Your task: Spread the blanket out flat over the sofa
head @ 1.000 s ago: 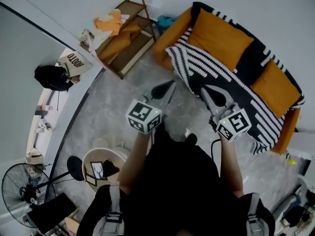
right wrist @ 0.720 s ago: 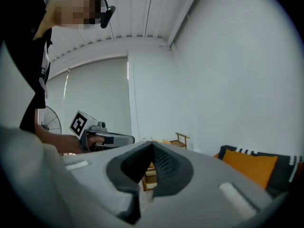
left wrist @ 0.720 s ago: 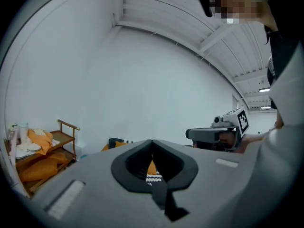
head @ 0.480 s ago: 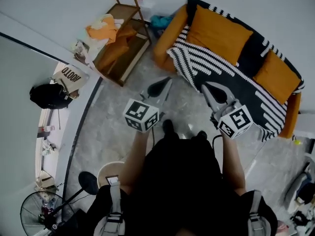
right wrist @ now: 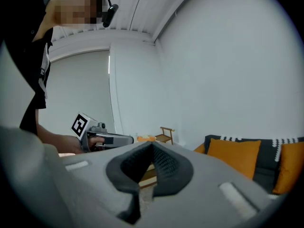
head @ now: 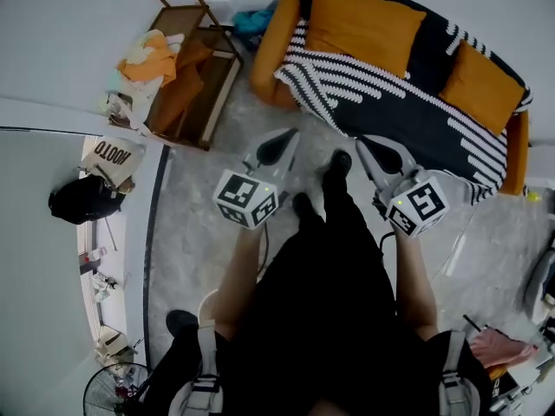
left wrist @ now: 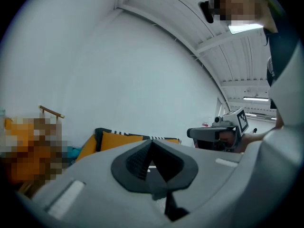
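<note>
The black blanket with white stripes (head: 408,115) lies spread over the seat and back of the orange sofa (head: 269,55), under two orange cushions (head: 360,26). Both grippers hang in the air over the grey floor, short of the sofa's front edge and apart from the blanket. My left gripper (head: 284,142) is shut with nothing in it; its pads meet at the tip (left wrist: 152,144). My right gripper (head: 371,148) is shut and empty too (right wrist: 152,148). Each gripper shows in the other's view: the right gripper (left wrist: 216,133) and the left gripper (right wrist: 102,137).
A wooden rack (head: 186,68) with orange clothes stands left of the sofa. A paper bag (head: 108,154) and a black bag (head: 78,199) lie at the far left behind a floor rail. The person's foot (head: 338,163) is between the grippers. A teal bundle (head: 251,20) lies by the sofa's arm.
The person has walked: the sofa and rack have slid up and left in the head view, and a leg has swung forward between the grippers. Both grippers stay shut and empty.
</note>
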`<state>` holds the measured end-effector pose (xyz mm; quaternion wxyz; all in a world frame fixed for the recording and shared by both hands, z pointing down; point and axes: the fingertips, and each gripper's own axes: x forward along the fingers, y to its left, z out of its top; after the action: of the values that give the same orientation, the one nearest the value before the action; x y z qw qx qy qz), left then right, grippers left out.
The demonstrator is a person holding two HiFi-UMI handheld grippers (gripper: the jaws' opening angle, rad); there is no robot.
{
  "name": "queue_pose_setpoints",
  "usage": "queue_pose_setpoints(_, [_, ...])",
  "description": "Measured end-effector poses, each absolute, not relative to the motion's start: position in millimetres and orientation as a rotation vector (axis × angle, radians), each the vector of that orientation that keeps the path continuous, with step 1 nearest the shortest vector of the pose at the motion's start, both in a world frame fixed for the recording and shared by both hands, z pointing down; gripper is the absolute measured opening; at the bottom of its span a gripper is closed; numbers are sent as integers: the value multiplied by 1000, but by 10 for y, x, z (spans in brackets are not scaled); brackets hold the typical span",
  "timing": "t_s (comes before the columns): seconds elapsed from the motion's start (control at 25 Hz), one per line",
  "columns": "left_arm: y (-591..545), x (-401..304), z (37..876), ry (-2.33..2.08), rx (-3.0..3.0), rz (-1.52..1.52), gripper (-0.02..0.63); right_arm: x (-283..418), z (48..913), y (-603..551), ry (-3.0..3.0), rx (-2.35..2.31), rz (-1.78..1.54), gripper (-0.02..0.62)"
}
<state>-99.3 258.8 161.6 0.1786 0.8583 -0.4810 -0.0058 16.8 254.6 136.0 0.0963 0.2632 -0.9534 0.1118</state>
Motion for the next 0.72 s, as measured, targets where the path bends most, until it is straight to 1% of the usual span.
queue_pose_setpoints(0.36, [2286, -898, 1898, -1314, 2402, 62, 11, 165, 1554, 2174, -2829, 788, 379, 3])
queue_pose_setpoints(0.72, [1515, -838, 2069, -1289, 2338, 82, 11, 196, 1745, 1416, -2837, 751, 469, 3])
